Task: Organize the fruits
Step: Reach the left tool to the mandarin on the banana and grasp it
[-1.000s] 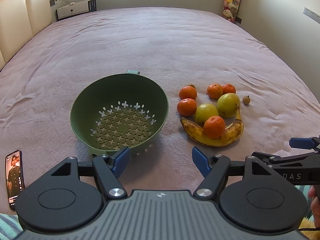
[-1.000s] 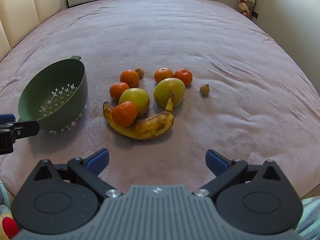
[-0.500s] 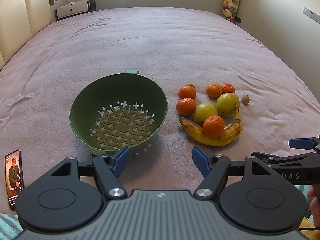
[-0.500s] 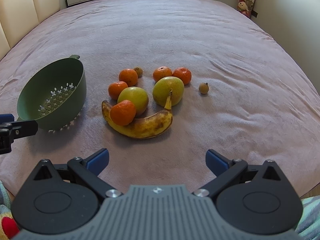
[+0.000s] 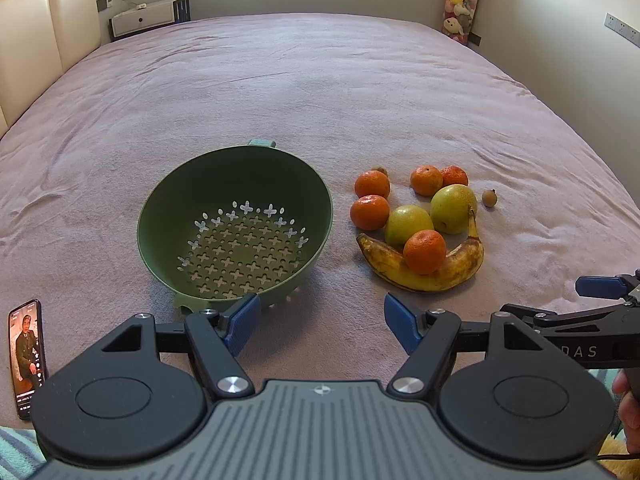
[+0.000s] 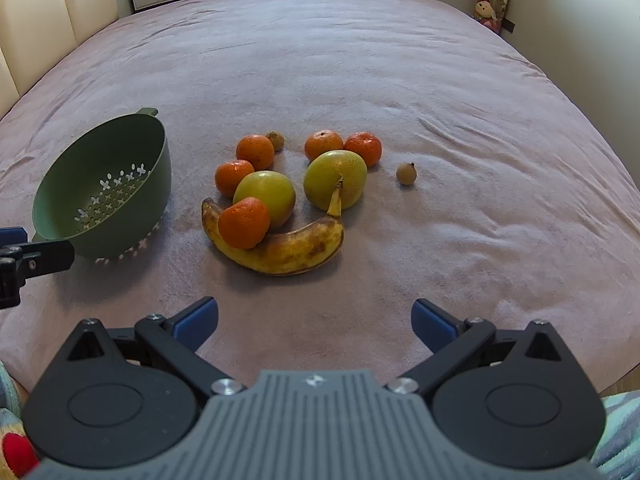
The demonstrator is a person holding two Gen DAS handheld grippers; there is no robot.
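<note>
Both the left claw [image 5: 322,322] and right claw [image 6: 314,318] hang wide and empty, so the first pick into the colander [image 5: 236,184] looks pending, probably the nearest mandarin [image 6: 244,223].

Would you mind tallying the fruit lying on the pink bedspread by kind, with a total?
Round orange mandarins: 5
Round yellow-green pears or apples: 2
Spotted yellow banana: 1
Small round brown fruits: 2
Total: 10, all outside the green plastic colander
</note>
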